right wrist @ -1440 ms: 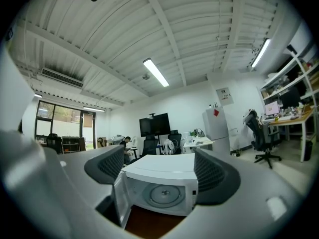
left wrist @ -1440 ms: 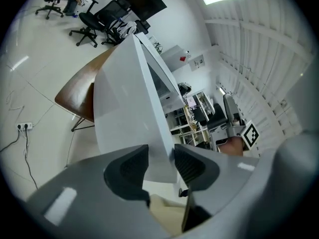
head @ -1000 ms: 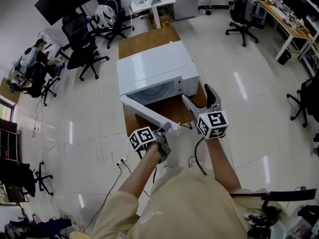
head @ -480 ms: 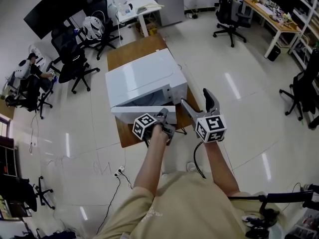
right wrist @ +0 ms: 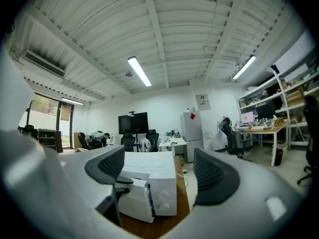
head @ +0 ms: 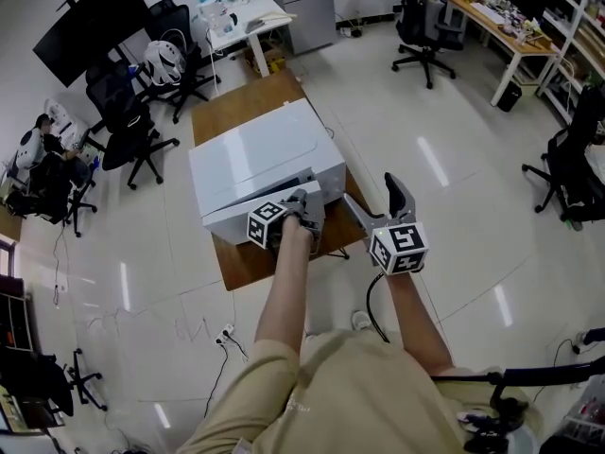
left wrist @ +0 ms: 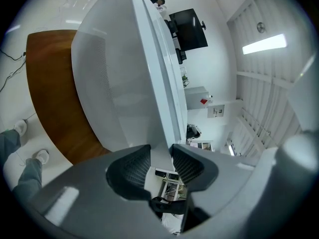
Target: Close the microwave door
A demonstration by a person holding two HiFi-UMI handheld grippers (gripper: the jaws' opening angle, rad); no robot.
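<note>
The white microwave (head: 260,159) stands on a brown wooden table (head: 248,265). Its door (head: 236,221) lies almost flat against the front, with a thin gap at its free edge. My left gripper (head: 304,208) is shut on that free edge. In the left gripper view the door (left wrist: 124,83) runs away from the gripper (left wrist: 160,159), its edge pinched between both pads. My right gripper (head: 376,200) hovers to the right of the microwave, open and holding nothing. From the right gripper view the microwave (right wrist: 158,180) and its slightly ajar door (right wrist: 134,197) show between the spread jaws of the right gripper (right wrist: 159,171).
Black office chairs (head: 132,112) stand behind and left of the table, with a white desk (head: 241,15) and a large monitor (head: 80,26) beyond. A person sits at the far left (head: 43,154). More chairs (head: 572,164) are at the right. A cable (head: 213,357) lies on the floor.
The left gripper has swung the door from wide open to nearly flat against the microwave, moving up and right in the head view. The right gripper has hardly moved.
</note>
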